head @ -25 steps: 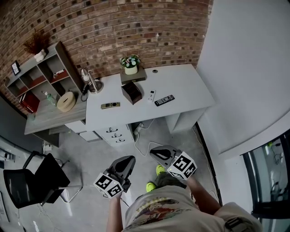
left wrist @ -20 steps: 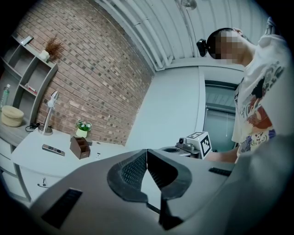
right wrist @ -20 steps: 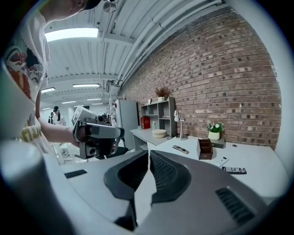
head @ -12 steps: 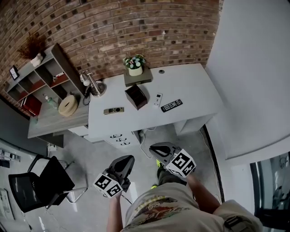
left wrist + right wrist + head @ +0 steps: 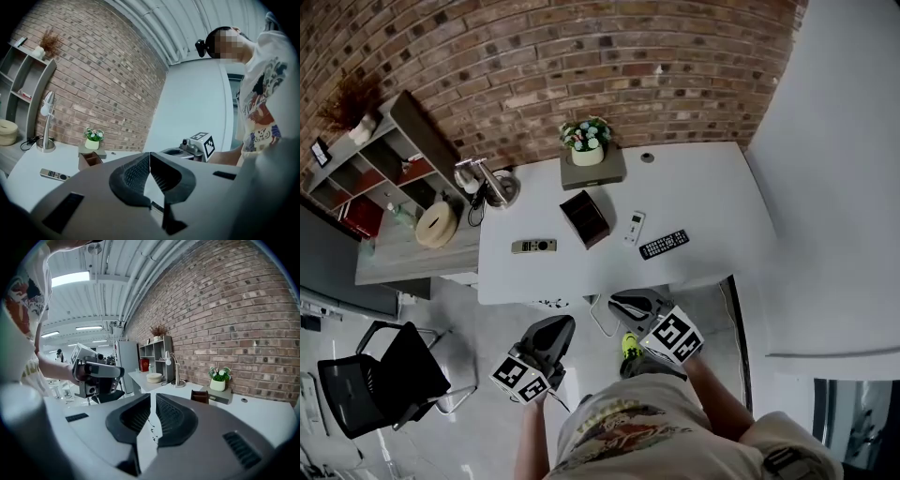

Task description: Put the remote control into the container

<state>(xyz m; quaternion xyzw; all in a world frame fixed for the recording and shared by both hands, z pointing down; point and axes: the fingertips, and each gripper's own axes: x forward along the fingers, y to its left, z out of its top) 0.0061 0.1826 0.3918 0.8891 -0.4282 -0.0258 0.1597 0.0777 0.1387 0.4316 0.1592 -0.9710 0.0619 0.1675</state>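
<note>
Three remotes lie on the white desk (image 5: 712, 202): a black one (image 5: 663, 245), a small white one (image 5: 636, 227) and a grey-gold one (image 5: 533, 246). The dark brown open container (image 5: 584, 217) stands between them. In the left gripper view the container (image 5: 89, 159) and the grey-gold remote (image 5: 55, 175) show far ahead. Both grippers hang in front of the desk, over the floor and well short of the remotes. My left gripper (image 5: 564, 323) is shut and empty. My right gripper (image 5: 617, 302) is shut and empty too. The container (image 5: 199, 396) is small in the right gripper view.
A potted plant (image 5: 588, 141) on a grey block stands at the desk's back, a desk lamp (image 5: 487, 181) at its left end. A shelf unit (image 5: 384, 159) and a lower wooden desk (image 5: 403, 258) adjoin on the left. A black chair (image 5: 380, 380) is on the floor. Brick wall behind.
The desk has come nearer and sits lower in the head view as the person steps toward it. Both grippers stay shut and empty, held in much the same pose.
</note>
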